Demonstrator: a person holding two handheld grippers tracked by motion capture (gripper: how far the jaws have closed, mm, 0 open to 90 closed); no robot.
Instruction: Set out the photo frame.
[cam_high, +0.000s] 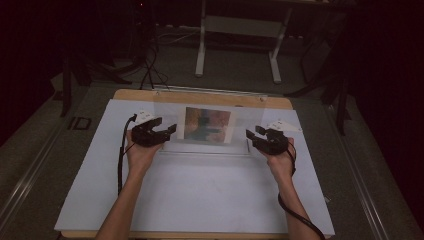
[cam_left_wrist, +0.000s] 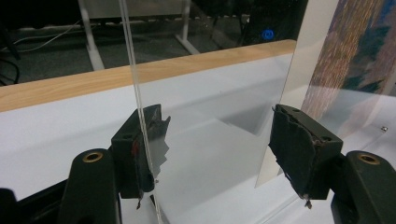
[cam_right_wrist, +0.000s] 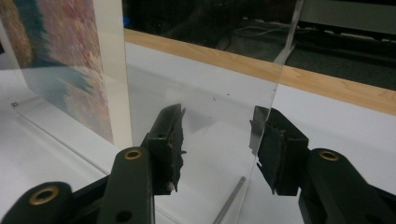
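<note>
At either end of the clear frame (cam_high: 207, 127), I hold my left tool (cam_high: 162, 131) and right tool (cam_high: 254, 135) spread; gripping remains.

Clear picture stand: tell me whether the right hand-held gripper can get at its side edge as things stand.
Probably yes. The right hand-held gripper is open, and the clear picture stand's right edge runs just in front of its jaws with nothing between. The picture sits farther off to the side.
</note>
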